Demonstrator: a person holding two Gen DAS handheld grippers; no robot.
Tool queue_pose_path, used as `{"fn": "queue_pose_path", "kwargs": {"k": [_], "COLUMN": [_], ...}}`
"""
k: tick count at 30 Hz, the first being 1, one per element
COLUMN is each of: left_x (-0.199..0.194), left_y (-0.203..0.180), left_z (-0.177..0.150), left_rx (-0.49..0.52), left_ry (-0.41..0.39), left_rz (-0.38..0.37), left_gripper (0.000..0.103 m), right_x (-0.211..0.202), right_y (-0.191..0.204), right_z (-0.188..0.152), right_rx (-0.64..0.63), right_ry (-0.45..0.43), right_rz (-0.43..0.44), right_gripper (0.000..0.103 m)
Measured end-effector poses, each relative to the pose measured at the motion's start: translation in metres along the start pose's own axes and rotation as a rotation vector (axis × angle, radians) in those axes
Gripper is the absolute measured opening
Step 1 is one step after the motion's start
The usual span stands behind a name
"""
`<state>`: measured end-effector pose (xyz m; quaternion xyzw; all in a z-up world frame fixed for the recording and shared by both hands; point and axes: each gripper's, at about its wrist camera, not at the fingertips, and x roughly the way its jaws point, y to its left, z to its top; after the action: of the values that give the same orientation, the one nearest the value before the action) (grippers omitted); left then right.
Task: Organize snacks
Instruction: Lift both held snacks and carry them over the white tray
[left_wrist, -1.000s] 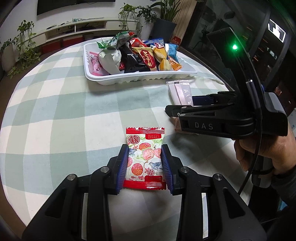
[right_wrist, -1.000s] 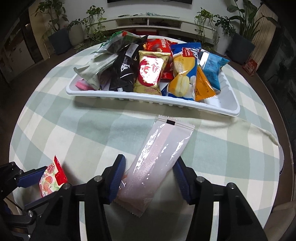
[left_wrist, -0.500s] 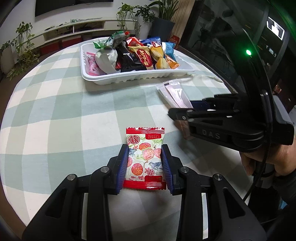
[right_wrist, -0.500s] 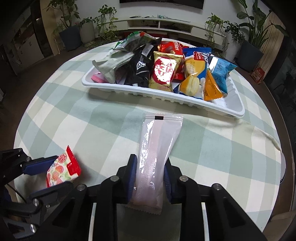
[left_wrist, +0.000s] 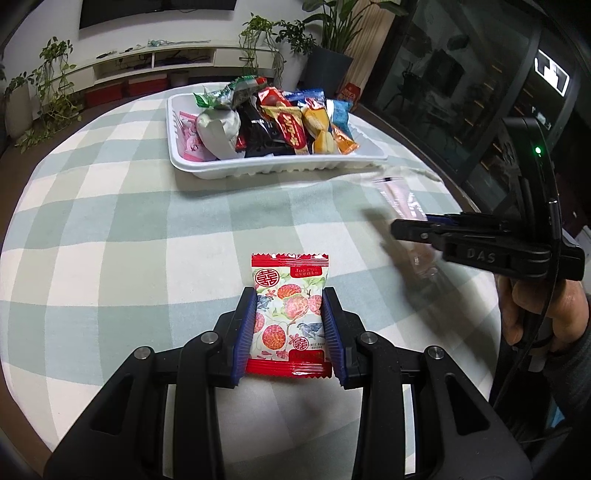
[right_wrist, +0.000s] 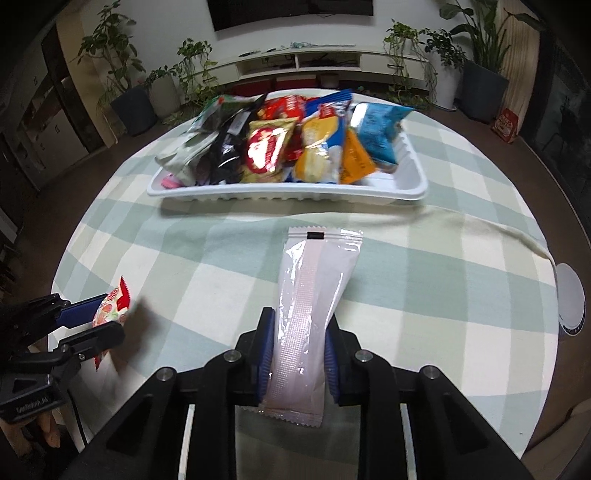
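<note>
Both tools are squeezing a snack each. Left tool (left_wrist: 290, 328) pinches the red fruit candy pack (left_wrist: 289, 314) by its two sides, so it will not slip. Right tool (right_wrist: 298, 363) grips the long pale packet (right_wrist: 314, 295) near its bottom end, and the rest sticks out toward the white tray (right_wrist: 413, 184). That tray sits farther off on the checked tabletop (right_wrist: 424, 295), already full of snacks. I think both packs go there next.

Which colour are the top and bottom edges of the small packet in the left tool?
Red, best seen in the left wrist view.
</note>
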<state>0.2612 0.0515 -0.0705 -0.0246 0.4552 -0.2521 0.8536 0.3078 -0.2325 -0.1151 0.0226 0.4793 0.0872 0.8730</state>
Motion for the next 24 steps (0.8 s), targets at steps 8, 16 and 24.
{"fn": "queue_pose_path", "kwargs": {"k": [8,16,24], "left_x": [-0.032,-0.058,-0.041], "left_y": [0.012,0.009,0.001], "left_z": [0.037,0.133,0.216], "left_rx": [-0.067,-0.035,-0.011], "left_ry": [-0.101,-0.216,-0.245], "left_rz": [0.008,0.05,0.069], "left_gripper": [0.033,0.033,0.033], "right_x": [-0.032,-0.079,-0.087], "right_y": [-0.058,-0.079,-0.045], "right_z": [0.028,0.102,0.172], "right_rx": [0.086,0.062,-0.038], "right_ry": [-0.09,-0.236,-0.326], "right_rz": [-0.009,-0.021,0.02], "right_gripper": [0.026,0.026,0.026]}}
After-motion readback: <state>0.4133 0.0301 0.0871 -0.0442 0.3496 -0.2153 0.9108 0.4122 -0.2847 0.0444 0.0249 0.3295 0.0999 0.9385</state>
